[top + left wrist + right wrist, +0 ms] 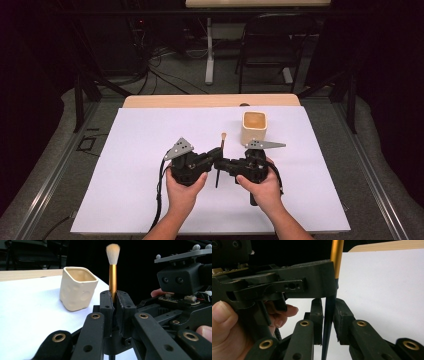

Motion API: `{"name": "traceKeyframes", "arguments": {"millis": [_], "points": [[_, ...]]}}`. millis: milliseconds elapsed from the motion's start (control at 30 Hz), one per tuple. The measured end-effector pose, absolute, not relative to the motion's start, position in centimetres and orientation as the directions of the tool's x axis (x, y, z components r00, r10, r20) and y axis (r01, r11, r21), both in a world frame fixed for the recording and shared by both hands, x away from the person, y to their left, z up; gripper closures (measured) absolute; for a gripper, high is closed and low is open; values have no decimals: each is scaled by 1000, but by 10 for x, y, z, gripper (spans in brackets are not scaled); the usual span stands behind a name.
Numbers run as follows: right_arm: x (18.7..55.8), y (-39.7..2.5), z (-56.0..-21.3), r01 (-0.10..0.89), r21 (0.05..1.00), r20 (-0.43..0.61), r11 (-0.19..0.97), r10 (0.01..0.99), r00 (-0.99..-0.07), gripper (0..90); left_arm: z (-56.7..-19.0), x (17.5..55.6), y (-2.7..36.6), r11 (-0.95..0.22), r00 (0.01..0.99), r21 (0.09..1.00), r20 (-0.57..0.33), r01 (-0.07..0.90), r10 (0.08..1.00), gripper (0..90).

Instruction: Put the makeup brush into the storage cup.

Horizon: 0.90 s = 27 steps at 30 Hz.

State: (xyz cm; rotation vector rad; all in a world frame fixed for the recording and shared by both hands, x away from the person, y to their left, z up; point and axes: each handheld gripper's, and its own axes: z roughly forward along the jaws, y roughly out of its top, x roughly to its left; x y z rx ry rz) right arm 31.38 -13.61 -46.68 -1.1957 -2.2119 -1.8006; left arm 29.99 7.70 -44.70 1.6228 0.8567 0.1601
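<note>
- Left gripper (113, 300): jaws pressed on the gold ferrule of a black-handled makeup brush with pale bristles (112, 275), held upright above the white table cover (140, 165).
- Right gripper (327, 312): jaws slightly parted around the brush's black handle; contact unclear.
- Cream square ceramic cup (254, 127) stands just beyond the grippers.

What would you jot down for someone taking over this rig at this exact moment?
Left gripper: jaws shut on the brush, gripping its gold ferrule, bristles up.
Right gripper: jaws either side of the brush's dark handle, a gap showing; not clamped as far as I can tell.
Cream cup: upright on the white sheet, behind the grippers, nothing seen inside.
Done: brush lifted off the table.
Left: probably finish the hand-over, then stand the brush in the cup.
</note>
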Motion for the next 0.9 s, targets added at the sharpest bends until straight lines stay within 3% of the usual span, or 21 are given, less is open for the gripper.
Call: {"name": "traceKeyframes", "arguments": {"millis": [900], "points": [[316, -137, -469, 591, 807, 501, 11, 518, -693, 830, -448, 300, 76, 4, 719, 900, -352, 436, 599, 838]]}}
